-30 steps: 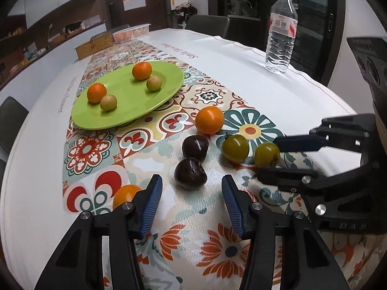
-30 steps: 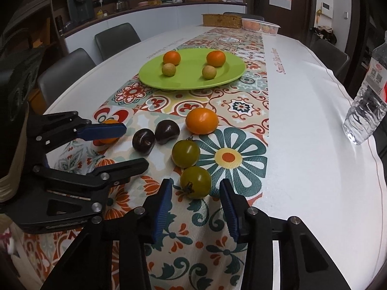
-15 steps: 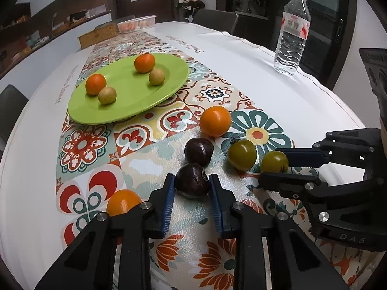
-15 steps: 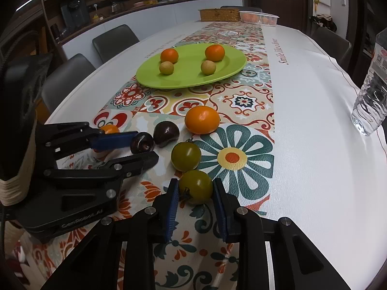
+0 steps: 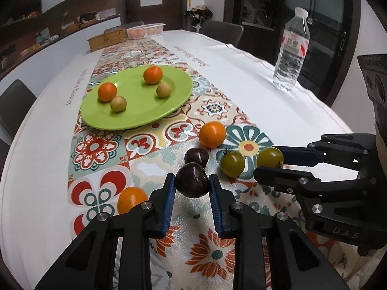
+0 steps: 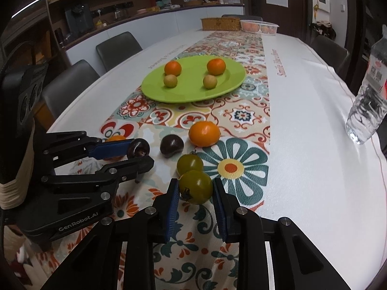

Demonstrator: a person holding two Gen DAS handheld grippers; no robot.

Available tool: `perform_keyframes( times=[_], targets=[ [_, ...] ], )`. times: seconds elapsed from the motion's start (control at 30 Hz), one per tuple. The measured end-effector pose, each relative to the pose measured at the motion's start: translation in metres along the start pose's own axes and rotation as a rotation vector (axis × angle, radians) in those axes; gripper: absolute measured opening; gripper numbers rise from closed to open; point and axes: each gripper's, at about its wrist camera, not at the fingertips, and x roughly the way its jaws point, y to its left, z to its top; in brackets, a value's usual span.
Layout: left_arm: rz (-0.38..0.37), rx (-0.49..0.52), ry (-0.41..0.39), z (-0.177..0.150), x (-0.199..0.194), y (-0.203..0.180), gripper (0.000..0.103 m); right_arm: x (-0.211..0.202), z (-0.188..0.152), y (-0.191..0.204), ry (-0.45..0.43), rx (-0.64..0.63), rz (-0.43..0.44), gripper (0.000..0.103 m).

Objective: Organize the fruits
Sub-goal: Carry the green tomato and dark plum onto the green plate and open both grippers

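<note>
Left gripper point(image 5: 192, 184), nearest the left wrist camera: its blue pads point(image 5: 169, 198), spread wide a second ago, are now clamped on the near dark plum point(image 5: 192, 180), which appears slightly raised over its shadow on the patterned surface point(image 5: 150, 164). Right gripper point(image 6: 195, 189): likewise closed since the earlier frame, now pinching the near green tomato point(image 6: 195, 187) between its pads. Just beyond lie a second dark plum point(image 5: 196, 156) and a second green tomato point(image 5: 232, 163), both unmoved, and an orange point(image 5: 131, 199) at the left gripper's left. Farther on, a large orange point(image 5: 212, 134) rests as before. Beyond that, the green plate point(image 5: 135, 116) still carries two oranges and two small yellowish fruits. At far right stands a water bottle point(image 5: 291, 55); a small basket point(image 5: 145, 29) sits at the far end.
</note>
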Motion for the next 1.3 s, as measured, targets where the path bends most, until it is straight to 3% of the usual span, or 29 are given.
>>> perform_keyframes(
  times=[0.7,1.3],
  targets=[
    [0.090,-0.045,-0.130,0.027,-0.052,0.008,0.028,-0.035,0.040,0.009,-0.143,-0.070,-0.014,0.029],
    [0.063,-0.042,-0.154,0.096,-0.038,0.044,0.027,-0.008,0.118,-0.003,-0.175,-0.061,0.016,0.029]
  ],
)
